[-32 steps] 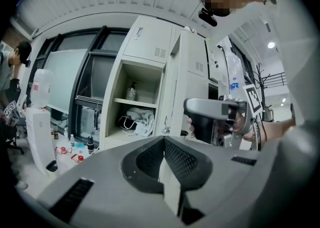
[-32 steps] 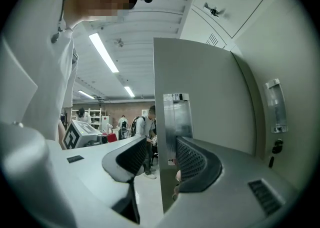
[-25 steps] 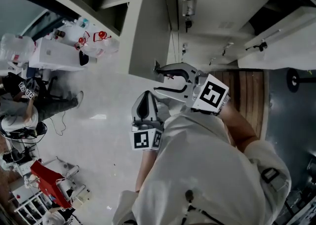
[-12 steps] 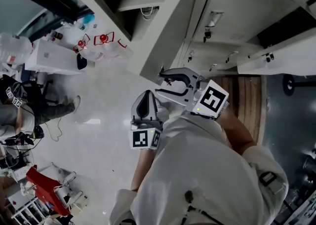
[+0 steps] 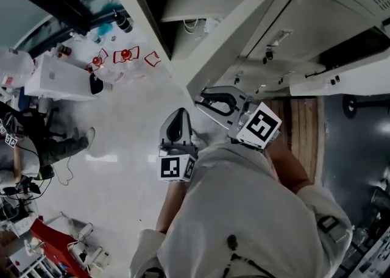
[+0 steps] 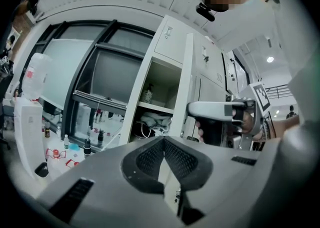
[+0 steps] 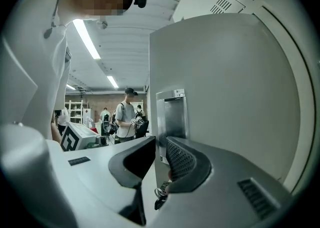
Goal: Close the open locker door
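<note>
Locker door (image 7: 225, 97): found open. It filled the right half of the right gripper view, with its free edge running up the centre of the frame.

Right gripper (image 7: 160, 142): its jaws had just been closing and stood clamped on that free edge, one pad on each face of the panel. A small bunch of keys (image 7: 161, 192) hung at the edge just below the pads. A metal latch plate (image 7: 172, 117) sat on the panel just above them.

Left gripper (image 6: 163, 139): jaws clenched pad to pad with nothing between them. It sat at lower centre of its own view, apart from the door.

In the head view the left gripper (image 5: 178, 112) lay at centre frame, just left of the right gripper (image 5: 198, 98). The locker door (image 5: 237, 36) slanted from centre toward the upper right.

Beyond, in the left gripper view, the open compartment (image 6: 160, 84) stood at centre frame. Its shelf (image 6: 156, 107) carried a bottle (image 6: 148, 93), and a white bundle with a cable (image 6: 154, 120) lay beneath.

Farther off, a dark-framed window (image 6: 75, 82) took the left of that frame, with small bottles (image 6: 87, 146) ranged below it.

Farthest, at left centre of the right gripper view, a person in a cap (image 7: 127, 114) stood under ceiling strip lights (image 7: 87, 37).
</note>
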The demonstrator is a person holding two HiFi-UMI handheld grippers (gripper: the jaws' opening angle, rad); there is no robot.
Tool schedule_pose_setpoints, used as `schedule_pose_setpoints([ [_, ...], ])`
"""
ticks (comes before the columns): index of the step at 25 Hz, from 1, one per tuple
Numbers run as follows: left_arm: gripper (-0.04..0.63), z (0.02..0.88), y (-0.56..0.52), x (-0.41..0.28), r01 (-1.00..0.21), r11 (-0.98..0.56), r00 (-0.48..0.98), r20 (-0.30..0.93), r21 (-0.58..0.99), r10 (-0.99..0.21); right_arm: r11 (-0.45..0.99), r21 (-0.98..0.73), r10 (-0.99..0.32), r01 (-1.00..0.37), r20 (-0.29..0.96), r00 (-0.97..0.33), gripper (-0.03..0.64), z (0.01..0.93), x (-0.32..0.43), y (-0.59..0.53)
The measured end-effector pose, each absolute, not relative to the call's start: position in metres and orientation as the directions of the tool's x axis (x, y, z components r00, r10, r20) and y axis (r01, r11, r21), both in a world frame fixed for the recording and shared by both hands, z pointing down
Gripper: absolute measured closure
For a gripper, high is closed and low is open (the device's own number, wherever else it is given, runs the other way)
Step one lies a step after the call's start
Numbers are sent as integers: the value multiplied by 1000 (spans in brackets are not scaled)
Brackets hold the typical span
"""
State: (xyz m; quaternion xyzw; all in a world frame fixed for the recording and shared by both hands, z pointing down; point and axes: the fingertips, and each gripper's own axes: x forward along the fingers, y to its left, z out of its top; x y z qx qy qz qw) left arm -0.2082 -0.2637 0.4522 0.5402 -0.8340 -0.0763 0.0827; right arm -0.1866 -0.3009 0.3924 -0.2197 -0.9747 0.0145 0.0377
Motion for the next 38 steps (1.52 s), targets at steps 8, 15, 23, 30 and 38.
schedule_pose_setpoints([
  [8,588,453,-258,-254,-905,357,-358,38,231,-933,965,-86,253,246,73,-965,543,395,-236,-308],
  [15,588,455,-249,-289,-924,297,-298,34,239,-954,993,-86,87,80,82,-993,543,394,-273,-317],
  [23,588,456,-249,-320,-947,220,-220,27,234,-975,992,-93,-83,-91,82,-993,543,394,-303,-331],
  [30,588,458,-252,-340,-952,191,-191,23,239,-981,971,-122,-197,-205,78,-977,543,395,-327,-348],
  [38,588,467,-251,-361,-950,185,-184,28,250,-983,950,-120,-279,-288,84,-957,543,396,-346,-363],
])
